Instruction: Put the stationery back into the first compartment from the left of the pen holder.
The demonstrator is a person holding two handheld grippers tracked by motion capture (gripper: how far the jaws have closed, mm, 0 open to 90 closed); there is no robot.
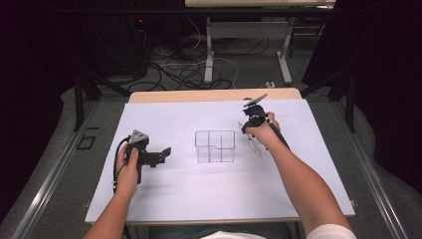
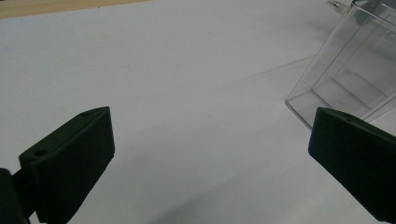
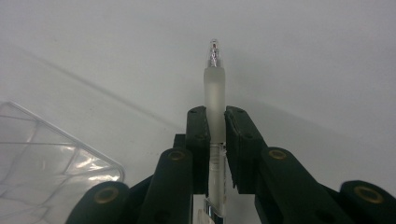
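Note:
A clear plastic box with several compartments stands in the middle of the white sheet. My right gripper hovers just right of the box, shut on a clear pen that slants down toward the sheet. In the right gripper view the jaws clamp the pen below its frosted grip, tip pointing away, and the box's corner lies at lower left. My left gripper rests left of the box, open and holding nothing. Its view has the jaws wide apart, with the box at upper right.
The white sheet covers a wooden table whose back edge shows. Behind the table are cables on the floor and another table's legs. Dark curtains close in both sides.

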